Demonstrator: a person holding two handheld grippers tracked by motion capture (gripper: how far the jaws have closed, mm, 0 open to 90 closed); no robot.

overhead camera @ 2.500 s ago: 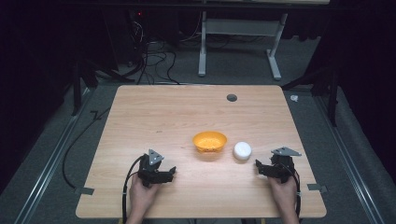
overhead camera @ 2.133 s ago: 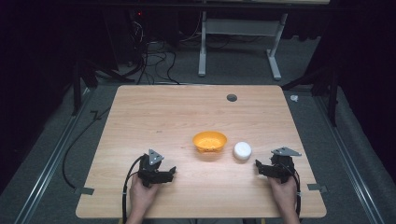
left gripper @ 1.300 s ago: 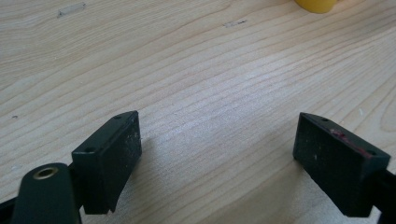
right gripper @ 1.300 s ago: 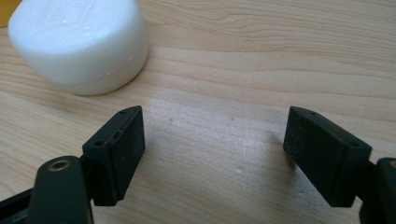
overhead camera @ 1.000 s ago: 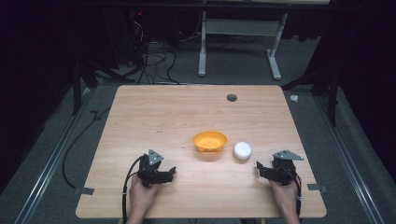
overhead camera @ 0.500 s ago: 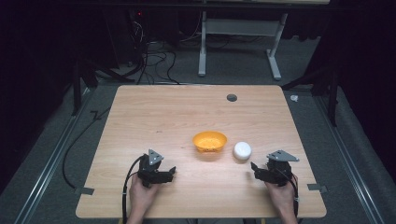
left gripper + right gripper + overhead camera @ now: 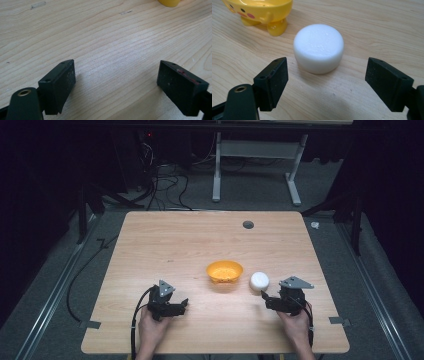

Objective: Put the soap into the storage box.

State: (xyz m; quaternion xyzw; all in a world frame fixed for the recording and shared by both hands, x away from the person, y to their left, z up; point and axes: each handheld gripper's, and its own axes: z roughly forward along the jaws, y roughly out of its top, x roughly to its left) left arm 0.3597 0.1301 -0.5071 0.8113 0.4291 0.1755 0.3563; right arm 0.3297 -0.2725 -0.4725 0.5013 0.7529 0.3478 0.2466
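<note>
On the wooden table [image 7: 165,240], right gripper [image 7: 266,298] nudged closer to the white puck [image 7: 259,280] than a second ago, jaws just opened wide with nothing between them; looks set for a grasp. Puck upright just ahead of the jaws, untouched, beside the yellow bowl [image 7: 224,271].

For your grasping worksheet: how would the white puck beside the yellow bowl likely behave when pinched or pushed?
The white puck looks like foam, so probably light and slightly squashy. Resting on its flat face, it should slide rather than roll. Its grainy surface probably grips the right gripper well.
</note>
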